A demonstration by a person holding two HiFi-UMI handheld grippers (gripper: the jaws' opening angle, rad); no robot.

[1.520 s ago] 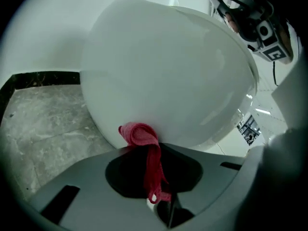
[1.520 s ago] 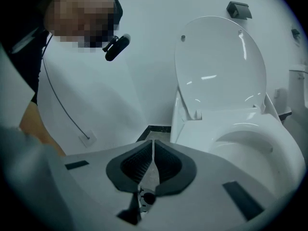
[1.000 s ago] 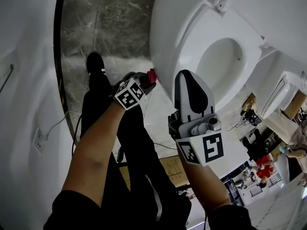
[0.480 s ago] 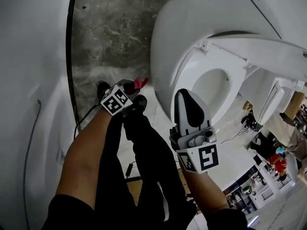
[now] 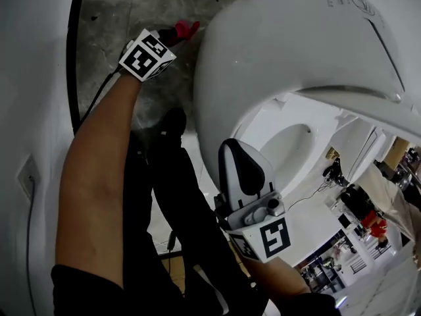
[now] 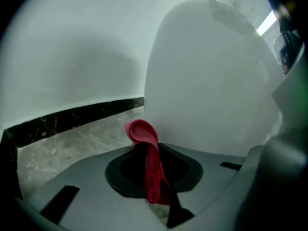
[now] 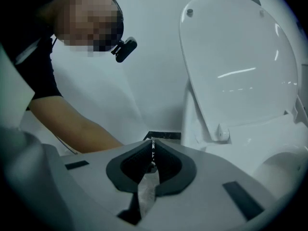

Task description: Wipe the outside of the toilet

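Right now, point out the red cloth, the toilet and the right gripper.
red cloth (image 6: 151,165), left gripper view, middle of the clamped strip.
toilet (image 6: 211,81), left gripper view, white outer side.
right gripper (image 7: 152,143), right gripper view, where its shut jaws meet.

White toilet (image 5: 263,64), lid up — red cloth (image 6: 143,133) just beside it

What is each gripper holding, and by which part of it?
Left gripper: red cloth, jaws shut on its middle, a folded end poking out ahead. Right gripper: nothing, jaws shut.
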